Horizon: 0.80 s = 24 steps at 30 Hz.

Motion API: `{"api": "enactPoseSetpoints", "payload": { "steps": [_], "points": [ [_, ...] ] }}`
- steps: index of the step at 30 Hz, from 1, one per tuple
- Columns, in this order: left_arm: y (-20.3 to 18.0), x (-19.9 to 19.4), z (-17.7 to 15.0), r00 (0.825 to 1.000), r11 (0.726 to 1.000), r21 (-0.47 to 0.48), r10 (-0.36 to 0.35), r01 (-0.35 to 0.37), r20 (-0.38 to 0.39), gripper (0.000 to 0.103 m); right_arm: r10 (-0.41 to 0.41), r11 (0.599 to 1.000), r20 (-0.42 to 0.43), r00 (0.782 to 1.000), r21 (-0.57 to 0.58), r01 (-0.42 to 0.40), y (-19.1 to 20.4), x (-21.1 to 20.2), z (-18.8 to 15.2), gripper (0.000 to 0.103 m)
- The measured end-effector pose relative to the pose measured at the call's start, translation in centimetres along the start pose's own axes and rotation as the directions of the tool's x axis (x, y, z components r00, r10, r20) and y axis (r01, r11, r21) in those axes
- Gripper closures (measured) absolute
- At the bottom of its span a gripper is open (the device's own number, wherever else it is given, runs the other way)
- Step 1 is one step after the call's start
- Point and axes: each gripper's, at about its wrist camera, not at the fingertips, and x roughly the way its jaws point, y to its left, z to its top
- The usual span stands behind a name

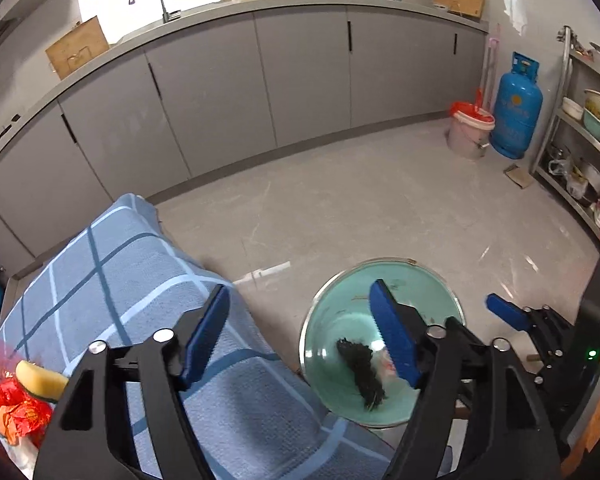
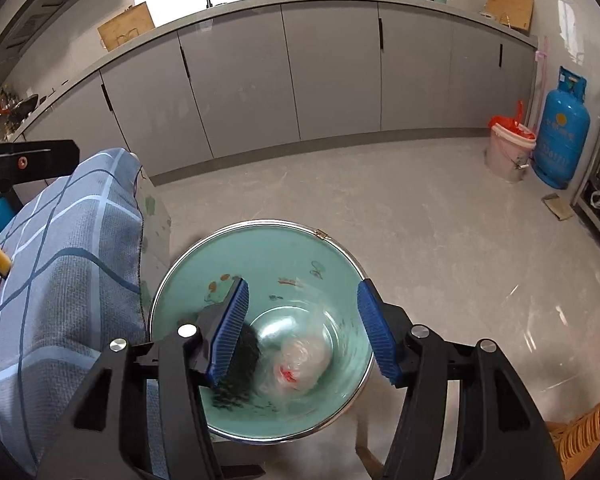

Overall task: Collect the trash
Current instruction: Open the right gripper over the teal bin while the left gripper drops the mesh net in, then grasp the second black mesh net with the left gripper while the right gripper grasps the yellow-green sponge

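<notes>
A teal basin [image 2: 276,248] [image 1: 420,280] sits low beside the cloth-covered table. Inside it lie a black scrubby clump [image 2: 240,364] [image 1: 360,368] and a blurred clear plastic bag with a red mark [image 2: 300,364]. My right gripper [image 2: 302,328] is open and empty, directly above the basin; the bag lies below, between its fingers. My left gripper [image 1: 300,336] is open and empty, over the table's right edge, with its right finger [image 1: 392,332] over the basin. The right gripper's blue fingertip [image 1: 504,312] shows in the left wrist view. Red wrappers [image 1: 8,404] and a yellow sponge [image 1: 40,380] lie on the table at far left.
The blue checked cloth [image 1: 132,280] covers the table at left. Grey cabinets [image 1: 300,80] line the far wall. A pink bucket with a red bag [image 1: 470,132], a blue gas cylinder [image 1: 516,112] and a metal shelf rack [image 1: 580,140] stand at the right. A wicker edge [image 2: 580,432] is at lower right.
</notes>
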Motion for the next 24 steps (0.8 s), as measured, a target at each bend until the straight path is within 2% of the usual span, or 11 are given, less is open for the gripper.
{"api": "enactPoseSetpoints", "payload": {
  "steps": [2, 7, 14, 16, 19, 24],
  "points": [
    [0.6, -0.5, 0.1, 1.000, 1.000, -0.007, 0.023, -0.023, 0.014, 0.021, 0.000, 1.000, 0.005, 1.000, 0.000, 0.000, 0.1, -0.4, 0.1, 0.045],
    [2.7, -3.1, 0.2, 0.996, 0.997, -0.017, 0.073, -0.072, 0.055, 0.015, 0.025, 1.000, 0.017, 1.000, -0.011, -0.025, 1.5, -1.9, 0.5, 0.045],
    [6.9, -8.0, -1.7, 0.979, 0.984, -0.064, 0.174, -0.168, 0.101, 0.013, 0.125, 0.988, 0.037, 0.991, -0.097, -0.121, 6.9, -3.9, 1.2, 0.044],
    [8.2, -9.3, -2.6, 0.970, 0.976, -0.080, 0.213, -0.205, 0.114, 0.012, 0.163, 0.979, 0.038, 0.986, -0.131, -0.156, 9.2, -4.4, 1.2, 0.044],
    [10.6, -11.3, -4.1, 0.947, 0.953, -0.107, 0.296, -0.284, 0.123, 0.012, 0.209, 0.964, 0.035, 0.977, -0.179, -0.199, 12.1, -5.2, 1.0, 0.044],
    [16.5, -14.7, -8.2, 0.901, 0.893, -0.202, 0.426, -0.402, 0.088, 0.012, 0.275, 0.931, 0.014, 0.961, -0.253, -0.263, 17.3, -6.1, 0.4, 0.043]
  ]
}}
